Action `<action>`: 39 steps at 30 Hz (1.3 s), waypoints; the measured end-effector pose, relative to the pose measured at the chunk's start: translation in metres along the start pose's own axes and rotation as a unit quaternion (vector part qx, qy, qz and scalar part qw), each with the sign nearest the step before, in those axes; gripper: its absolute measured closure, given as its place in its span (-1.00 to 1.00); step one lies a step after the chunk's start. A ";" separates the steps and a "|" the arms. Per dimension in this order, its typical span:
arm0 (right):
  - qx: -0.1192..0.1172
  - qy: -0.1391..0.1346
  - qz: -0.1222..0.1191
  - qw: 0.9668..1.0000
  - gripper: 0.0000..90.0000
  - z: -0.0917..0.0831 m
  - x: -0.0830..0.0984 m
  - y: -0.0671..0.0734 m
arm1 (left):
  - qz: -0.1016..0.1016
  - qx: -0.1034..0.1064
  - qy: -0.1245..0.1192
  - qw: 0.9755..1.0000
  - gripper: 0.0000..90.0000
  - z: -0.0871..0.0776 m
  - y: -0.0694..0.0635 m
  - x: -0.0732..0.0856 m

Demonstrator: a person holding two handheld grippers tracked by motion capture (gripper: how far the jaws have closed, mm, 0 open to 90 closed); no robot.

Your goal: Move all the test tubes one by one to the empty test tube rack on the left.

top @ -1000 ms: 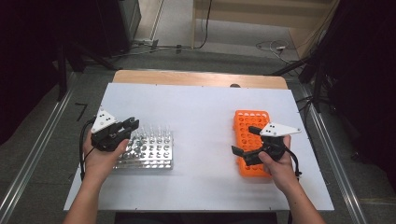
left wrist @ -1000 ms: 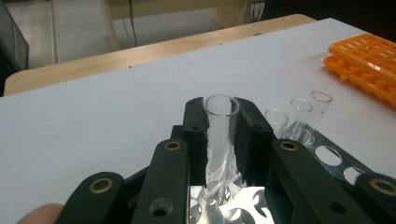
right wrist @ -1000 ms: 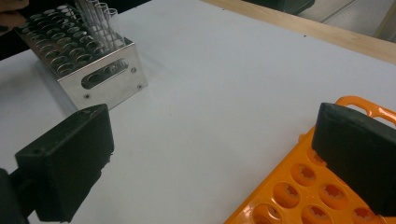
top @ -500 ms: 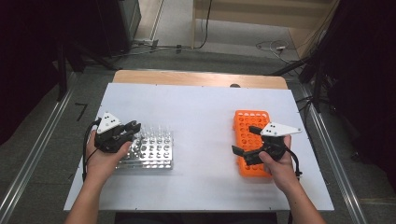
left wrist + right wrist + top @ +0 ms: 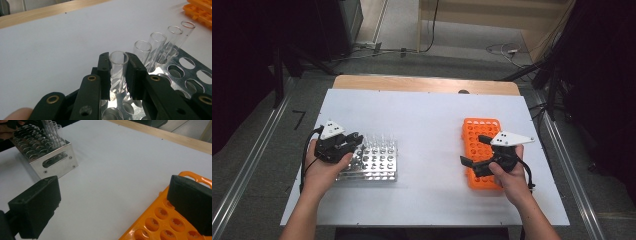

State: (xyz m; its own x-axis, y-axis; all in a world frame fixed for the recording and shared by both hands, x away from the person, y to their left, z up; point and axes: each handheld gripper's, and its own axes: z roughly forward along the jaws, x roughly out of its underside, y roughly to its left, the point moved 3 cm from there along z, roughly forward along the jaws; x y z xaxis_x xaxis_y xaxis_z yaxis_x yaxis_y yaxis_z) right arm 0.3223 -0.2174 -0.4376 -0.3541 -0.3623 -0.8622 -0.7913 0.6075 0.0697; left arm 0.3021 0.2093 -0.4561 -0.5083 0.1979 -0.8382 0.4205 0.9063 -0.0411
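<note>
A metal test-tube rack (image 5: 377, 162) stands on the left of the white table (image 5: 427, 120). A row of several clear glass tubes (image 5: 157, 43) stands along its far edge. My left gripper (image 5: 354, 140) sits at the rack's left end. In the left gripper view its pads (image 5: 104, 72) are shut on the end tube (image 5: 118, 68), which stands upright in its hole. An orange rack (image 5: 482, 132) lies on the right. My right gripper (image 5: 475, 150) hovers open over that rack's left edge, with nothing between its jaws (image 5: 112, 202).
A wooden strip (image 5: 422, 84) runs along the table's far edge. Between the two racks lies bare white tabletop. In the right gripper view the metal rack (image 5: 53, 161) and its tubes (image 5: 52, 130) stand far off at upper left, and the orange rack's empty holes (image 5: 160, 222) lie below.
</note>
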 end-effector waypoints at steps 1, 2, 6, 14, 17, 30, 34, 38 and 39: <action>0.000 0.000 -0.001 1.000 -1.00 0.000 0.000 0.000 | 0.002 0.001 0.005 1.000 0.66 0.000 0.000 0.000; 0.000 0.000 0.000 1.000 -1.00 0.000 0.000 0.000 | 0.002 0.001 0.005 1.000 0.66 0.000 0.000 0.000; 0.001 0.002 0.000 1.000 -1.00 0.001 0.001 0.000 | 0.001 0.001 0.008 1.000 0.66 0.000 0.000 0.000; 0.002 0.003 -0.001 1.000 -1.00 0.002 0.001 0.000 | -0.004 -0.001 0.010 1.000 0.63 0.000 0.001 0.000; 0.002 0.003 -0.001 1.000 -1.00 0.002 0.001 0.000 | -0.008 -0.003 0.007 1.000 0.59 -0.002 0.002 -0.001; 0.003 0.002 0.000 1.000 -1.00 0.000 0.001 -0.002 | -0.028 0.017 -0.043 0.999 0.01 -0.018 0.005 -0.008; 0.004 0.002 0.001 1.000 -1.00 0.000 0.001 -0.002 | -0.025 0.026 -0.050 0.998 -0.28 -0.020 0.000 -0.011; 0.005 -0.001 0.003 1.000 -1.00 -0.001 0.002 -0.001 | -0.028 0.043 -0.059 0.997 -0.71 -0.022 -0.004 -0.014; 0.004 -0.004 0.004 1.000 -1.00 -0.001 0.003 -0.001 | -0.028 0.047 -0.062 0.997 -0.79 -0.022 -0.006 -0.014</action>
State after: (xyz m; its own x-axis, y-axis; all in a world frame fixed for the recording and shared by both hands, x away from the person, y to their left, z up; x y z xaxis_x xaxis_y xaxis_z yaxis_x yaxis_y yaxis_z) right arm 0.3220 -0.2197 -0.4396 -0.3561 -0.3508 -0.8661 -0.7846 0.6156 0.0733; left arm 0.2900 0.2098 -0.4319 -0.4385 0.0950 -0.8937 0.4653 0.8747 -0.1353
